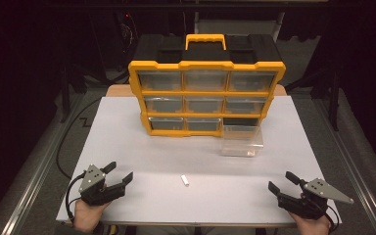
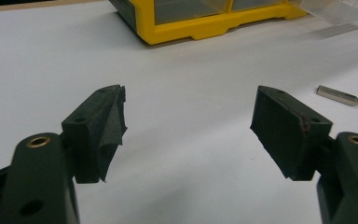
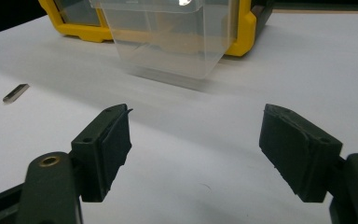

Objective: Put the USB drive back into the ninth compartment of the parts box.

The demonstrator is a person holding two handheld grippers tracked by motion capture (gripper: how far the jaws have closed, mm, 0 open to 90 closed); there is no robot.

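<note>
While both the left gripper (image 1: 120,172) and right gripper (image 1: 282,182) rest wide open and empty at the table's near edge, the small metal bit (image 1: 185,180) lies untouched between them; the clear drawer (image 1: 242,140) stands pulled out before the organizer (image 1: 205,91), so pickup and stowing remain.

Left tongs (image 1: 118,174) and right tongs (image 1: 282,182) were black, grey three-cornered plates on top, brass-ringed holes, dark padded jaws, black cables trailing.

Table (image 1: 142,161): matt white, smooth. Organizer cabinet (image 1: 206,68): glossy yellow plastic frame, black top. Pulled-out drawer (image 1: 242,141): clear, glossy plastic. Small bit (image 1: 185,180): bright brushed metal. Left gripper (image 1: 120,173) fingers (image 2: 100,133): matt black, rough, frayed rubbery pads.
</note>
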